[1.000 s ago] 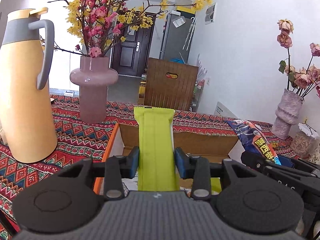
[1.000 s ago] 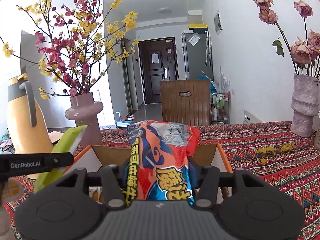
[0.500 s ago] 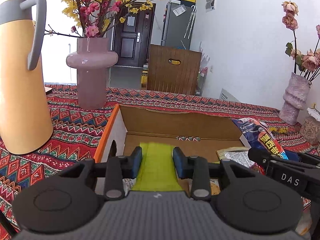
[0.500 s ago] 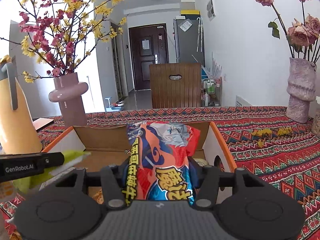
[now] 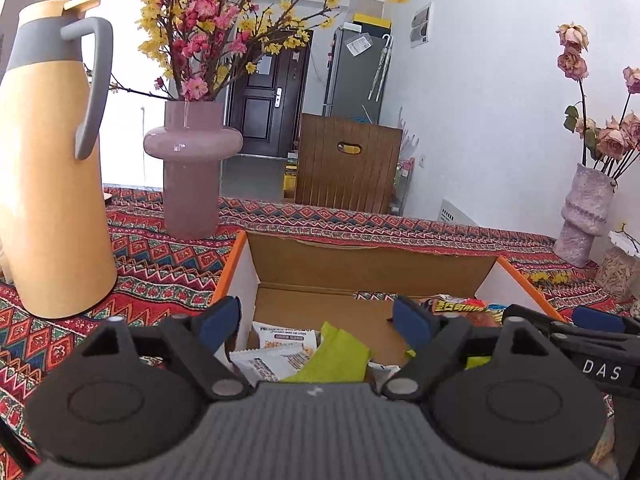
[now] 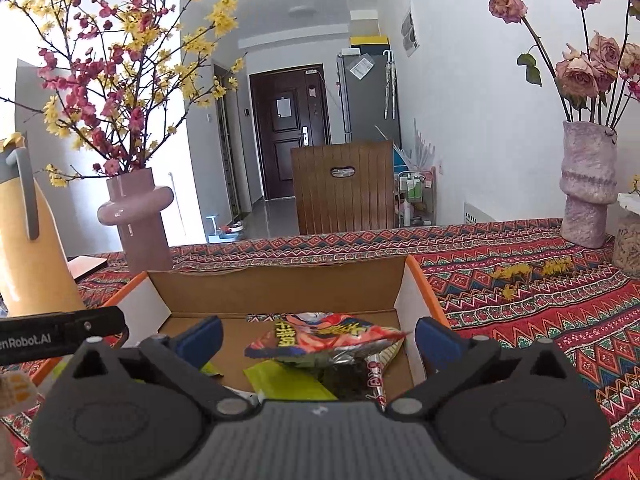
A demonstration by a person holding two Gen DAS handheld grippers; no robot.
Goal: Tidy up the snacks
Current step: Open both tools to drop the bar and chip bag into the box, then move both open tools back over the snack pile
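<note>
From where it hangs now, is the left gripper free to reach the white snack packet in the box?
Probably yes. The left gripper is open above the cardboard box, and the white snack packet lies just below it, its top exposed beside the green packet, with nothing between.

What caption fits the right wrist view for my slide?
Right gripper open above the cardboard box, red snack bag and green packet lying inside.
</note>
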